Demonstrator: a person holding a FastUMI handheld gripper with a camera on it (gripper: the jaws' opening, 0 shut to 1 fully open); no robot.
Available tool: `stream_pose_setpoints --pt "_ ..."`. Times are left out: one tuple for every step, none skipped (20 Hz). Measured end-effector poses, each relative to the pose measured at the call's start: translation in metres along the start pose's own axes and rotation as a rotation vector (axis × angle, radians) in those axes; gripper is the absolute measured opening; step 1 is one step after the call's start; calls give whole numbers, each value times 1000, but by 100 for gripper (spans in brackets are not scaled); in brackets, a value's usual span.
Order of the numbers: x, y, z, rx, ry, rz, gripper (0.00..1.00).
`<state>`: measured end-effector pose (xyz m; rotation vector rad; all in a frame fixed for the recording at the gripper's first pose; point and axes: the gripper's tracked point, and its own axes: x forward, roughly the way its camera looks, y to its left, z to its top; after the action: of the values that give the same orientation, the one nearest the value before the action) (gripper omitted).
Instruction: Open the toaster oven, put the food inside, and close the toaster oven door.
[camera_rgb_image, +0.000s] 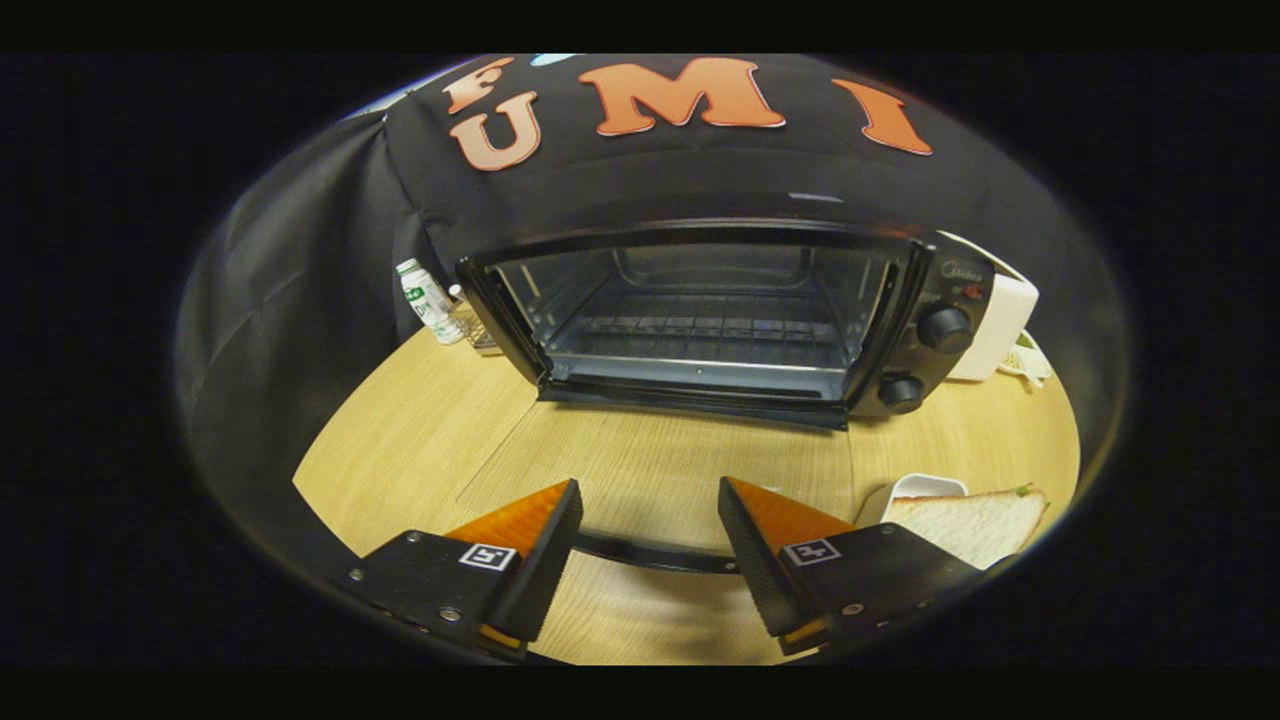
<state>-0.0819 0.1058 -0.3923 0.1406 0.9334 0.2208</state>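
Your tongs (648, 540) hang spread, empty; toaster oven (700, 320) door's open mid-frame, sandwich (975, 520) lower right not loaded yet, closing left.

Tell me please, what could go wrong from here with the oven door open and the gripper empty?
1. The open gripper hangs over the lowered glass door, its handle between the fingers; pressing down could tip the toaster oven.
2. The sandwich lies beside the right finger; a careless swing could knock it off the white plate.
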Motion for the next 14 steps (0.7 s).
stream_pose_setpoints --pt "-5 -2 7 2 -14 0 82" --pt "-13 -5 13 7 -28 0 82" --pt "-20 -8 20 12 -43 -1 82" --pt "-28 -14 26 20 -55 -5 83" --pt "-39 -20 33 28 -70 -7 84" --pt "-50 -28 40 35 -86 -16 86" --pt "-62 -37 48 42 -104 -29 88" --pt "-73 -50 55 47 -119 -48 91" --pt "-84 -64 58 52 -121 -70 93" --pt "-92 -78 59 58 -120 -91 95" --pt "-101 -93 59 65 -114 -115 97" --pt "-111 -106 55 74 -107 -134 98" --pt "-118 -119 51 84 -95 -153 98" --pt "-123 -130 48 92 -90 -169 99"
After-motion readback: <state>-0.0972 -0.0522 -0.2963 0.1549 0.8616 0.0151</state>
